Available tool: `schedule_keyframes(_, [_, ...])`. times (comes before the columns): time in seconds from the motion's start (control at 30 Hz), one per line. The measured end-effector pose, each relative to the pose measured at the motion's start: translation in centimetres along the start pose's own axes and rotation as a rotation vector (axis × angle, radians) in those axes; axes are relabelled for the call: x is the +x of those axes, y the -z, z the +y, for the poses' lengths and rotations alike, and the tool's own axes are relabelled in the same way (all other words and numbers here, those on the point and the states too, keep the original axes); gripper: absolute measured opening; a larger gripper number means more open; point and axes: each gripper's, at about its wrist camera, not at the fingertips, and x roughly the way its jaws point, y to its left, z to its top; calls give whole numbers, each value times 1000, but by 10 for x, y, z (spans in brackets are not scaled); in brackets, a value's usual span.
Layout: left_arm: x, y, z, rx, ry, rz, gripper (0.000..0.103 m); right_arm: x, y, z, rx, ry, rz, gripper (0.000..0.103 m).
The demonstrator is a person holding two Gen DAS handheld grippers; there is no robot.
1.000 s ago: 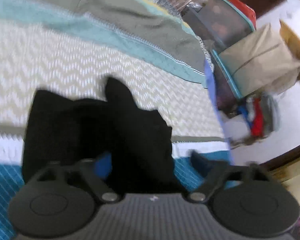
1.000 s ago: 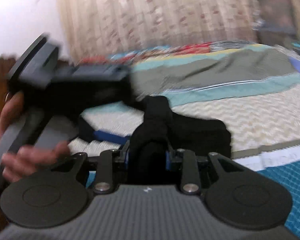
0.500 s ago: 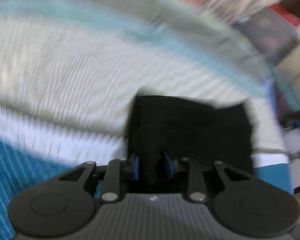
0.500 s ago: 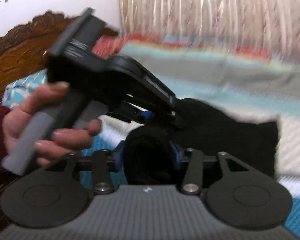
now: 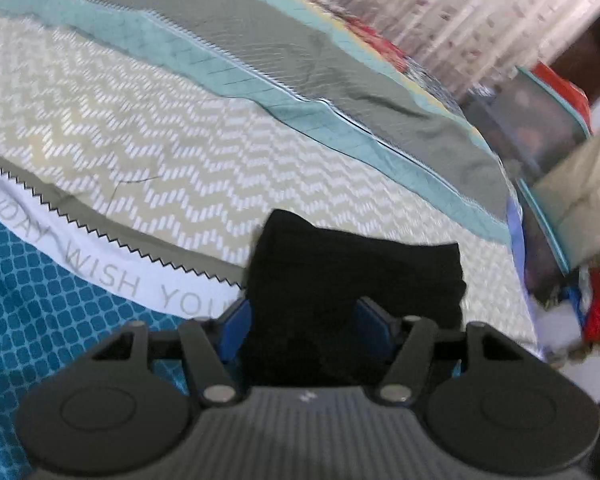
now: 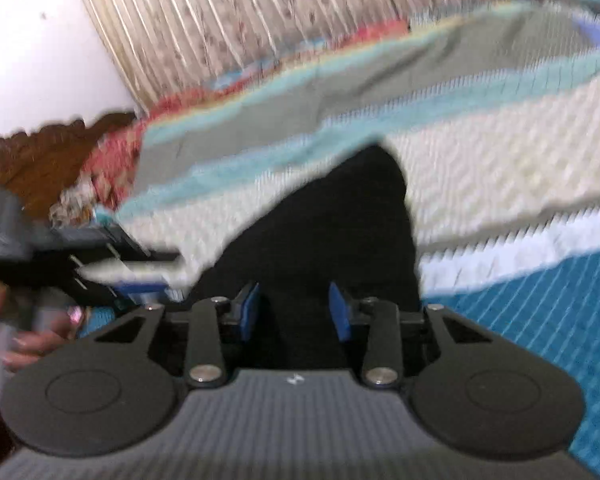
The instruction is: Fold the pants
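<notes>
The black pants [image 5: 352,268] lie as a folded bundle on the striped bedspread [image 5: 148,128]. My left gripper [image 5: 306,326] is open, its blue pads [image 5: 236,328] standing apart on either side of the bundle's near edge. In the right wrist view the pants [image 6: 340,232] fill the centre, and my right gripper [image 6: 294,312] is open too, blue pads [image 6: 249,314] apart around the cloth. The left gripper also shows in the right wrist view [image 6: 100,268], held by a hand at the left, blurred.
The bed's right edge [image 5: 516,240] drops to a pile of bags and boxes [image 5: 560,160]. A curtain [image 6: 260,20] hangs behind the bed. A carved wooden headboard [image 6: 40,160] stands at the left.
Both grippers were shut on the pants half a second ago and have now opened. The bundle now rests on the bedspread between the pads. Both cameras have swung.
</notes>
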Motion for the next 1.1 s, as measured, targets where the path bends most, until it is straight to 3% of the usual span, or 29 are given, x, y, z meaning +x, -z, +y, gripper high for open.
schedule_keyframes(0.13, [20,31,-10,122,-103,101,62,23,10,-2,47,-1,46,43])
schedule_keyframes(0.2, [31,44,-4,115,-137,120,75,18,10,-3,54,-6,48,46])
schedule_keyframes(0.23, [33,47,-1,89,-160,116,87,15,8,-4,52,2,52,48])
schedule_keyframes(0.27, [33,47,2,62,-171,114,89,12,9,-5,55,7,55,48])
schedule_keyframes(0.6, [6,50,-11,116,-232,83,89,-20,18,-22,165,47,-5,50])
schedule_keyframes(0.83, [-23,65,-23,184,-269,28,89,-25,30,-17,201,73,29,53])
schedule_keyframes(1.03, [-42,80,-29,228,-309,17,89,-3,47,-14,283,156,155,53])
schedule_keyframes(1.1, [-45,87,-28,235,-322,27,89,-3,49,-15,297,153,151,55])
